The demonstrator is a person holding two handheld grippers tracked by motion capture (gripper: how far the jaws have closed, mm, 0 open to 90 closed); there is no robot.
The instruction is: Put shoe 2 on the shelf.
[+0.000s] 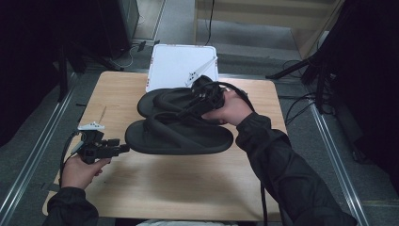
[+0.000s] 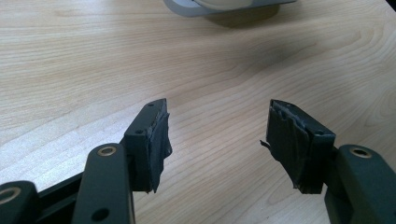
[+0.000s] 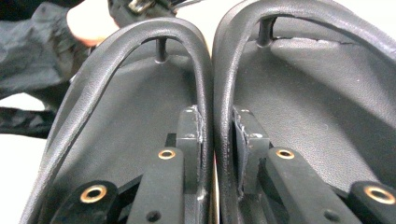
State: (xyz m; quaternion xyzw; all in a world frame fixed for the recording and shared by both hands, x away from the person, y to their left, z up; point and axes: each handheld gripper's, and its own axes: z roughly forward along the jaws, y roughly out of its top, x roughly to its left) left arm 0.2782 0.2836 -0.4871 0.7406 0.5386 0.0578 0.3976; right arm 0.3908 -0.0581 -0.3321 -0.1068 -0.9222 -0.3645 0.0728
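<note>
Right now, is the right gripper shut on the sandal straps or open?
Shut: in the right gripper view, the right gripper's jaws pinch both sandal straps together.

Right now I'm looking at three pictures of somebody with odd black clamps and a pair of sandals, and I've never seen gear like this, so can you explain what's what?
There is no machine here. A person sits at a wooden table and holds a two-jaw tool in each hand.

The high view comes from a fixed camera above the table. The other two come from small cameras riding on the tools, looking along their black jaws.

The left tool is near the table's left edge. Its own view shows the jaws standing apart with nothing between them, just wood beneath.

The right tool is pinching the straps of two black sandals together. Its own view shows one strap from each sandal squeezed between the jaws. The near sandal seems to be off the table, judging by its shadow, and the far sandal lies behind it.

A white tray sits at the table's far edge.
</note>
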